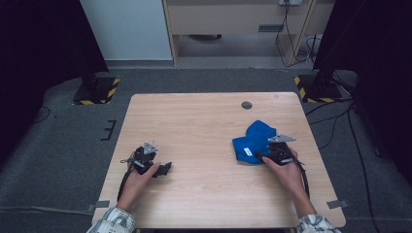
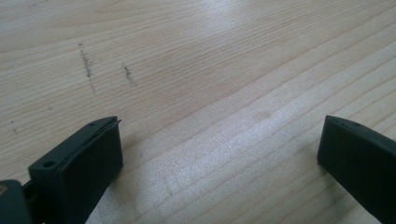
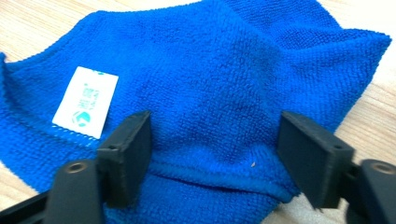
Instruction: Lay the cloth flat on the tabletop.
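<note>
A crumpled blue terry cloth (image 1: 252, 141) lies on the right half of the wooden table (image 1: 204, 126), with a white label (image 1: 247, 151) near its front edge. My right gripper (image 1: 262, 154) sits at the cloth's near right edge. In the right gripper view the cloth (image 3: 224, 84) spreads under and between the jaws, which stand well apart, and the label (image 3: 85, 101) shows at the left. That gripper (image 3: 215, 149) is open, its pads not pressing the fabric. My left gripper (image 1: 164, 169) rests low at the table's front left, open over bare wood (image 2: 219, 154).
A dark round grommet (image 1: 247, 105) sits in the tabletop near the far edge. Two stand bases with yellow-black stripes (image 1: 97, 90) (image 1: 316, 87) are on the floor beyond the far corners. Cables (image 1: 340, 121) trail along the right side.
</note>
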`<state>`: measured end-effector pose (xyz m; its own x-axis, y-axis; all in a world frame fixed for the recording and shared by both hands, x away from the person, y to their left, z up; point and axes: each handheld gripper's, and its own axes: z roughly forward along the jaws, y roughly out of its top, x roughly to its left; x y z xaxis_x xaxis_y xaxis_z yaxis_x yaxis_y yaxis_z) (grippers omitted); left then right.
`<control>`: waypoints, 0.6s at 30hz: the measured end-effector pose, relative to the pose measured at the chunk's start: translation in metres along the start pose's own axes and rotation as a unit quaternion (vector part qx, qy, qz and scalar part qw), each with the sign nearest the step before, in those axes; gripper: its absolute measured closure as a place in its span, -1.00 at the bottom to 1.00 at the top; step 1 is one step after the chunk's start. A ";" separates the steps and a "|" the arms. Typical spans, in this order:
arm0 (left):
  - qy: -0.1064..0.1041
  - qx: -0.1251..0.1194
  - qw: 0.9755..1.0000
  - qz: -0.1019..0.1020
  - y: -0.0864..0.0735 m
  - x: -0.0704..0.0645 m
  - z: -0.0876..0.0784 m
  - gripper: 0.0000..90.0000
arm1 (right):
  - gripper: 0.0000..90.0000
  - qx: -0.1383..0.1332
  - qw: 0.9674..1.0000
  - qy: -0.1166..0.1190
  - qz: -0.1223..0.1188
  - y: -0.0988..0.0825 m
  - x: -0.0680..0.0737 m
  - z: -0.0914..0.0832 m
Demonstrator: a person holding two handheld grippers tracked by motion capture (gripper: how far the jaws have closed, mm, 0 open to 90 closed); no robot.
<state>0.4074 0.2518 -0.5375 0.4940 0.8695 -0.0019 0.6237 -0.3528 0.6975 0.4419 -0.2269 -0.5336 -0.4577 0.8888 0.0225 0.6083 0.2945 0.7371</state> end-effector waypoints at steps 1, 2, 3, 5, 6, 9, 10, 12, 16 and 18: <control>0.000 0.000 1.000 0.000 0.000 0.000 0.000 -1.00 | -0.22 0.000 1.000 0.000 0.000 0.000 0.001 -0.001; 0.000 0.000 1.000 0.000 0.000 0.000 0.000 -1.00 | -0.15 -0.001 1.000 0.002 -0.004 0.000 0.002 -0.001; 0.000 0.000 1.000 0.000 0.000 0.000 0.000 -1.00 | -0.15 -0.001 1.000 0.002 -0.004 0.000 0.002 -0.001; 0.000 0.000 1.000 0.000 0.000 0.000 0.000 -1.00 | 0.04 -0.001 1.000 0.008 -0.004 0.000 0.005 -0.003; 0.000 0.000 1.000 0.000 0.000 0.000 0.000 -1.00 | 0.13 0.000 1.000 0.009 -0.002 0.000 0.006 -0.003; 0.000 0.000 1.000 0.000 0.000 0.000 0.000 -1.00 | 0.50 -0.003 1.000 0.015 -0.011 0.001 0.010 -0.004; 0.000 0.000 1.000 0.001 0.000 0.000 0.000 -1.00 | 0.50 -0.003 1.000 0.015 -0.011 0.001 0.010 -0.004; 0.000 0.000 1.000 0.001 0.000 0.000 0.000 -1.00 | 0.66 -0.008 1.000 0.011 -0.015 0.000 0.013 -0.005; 0.000 0.000 1.000 0.001 0.000 0.000 0.000 -1.00 | 0.75 -0.017 1.000 0.011 -0.010 0.001 0.013 -0.007; 0.000 0.000 1.000 0.001 0.000 0.000 0.000 -1.00 | 0.76 -0.028 1.000 0.010 -0.011 0.002 0.013 -0.010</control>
<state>0.4069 0.2516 -0.5375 0.4950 0.8689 -0.0013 0.6229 -0.3538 0.6978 0.4308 -0.2185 -0.5246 -0.4834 0.8752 0.0185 0.5612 0.2936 0.7739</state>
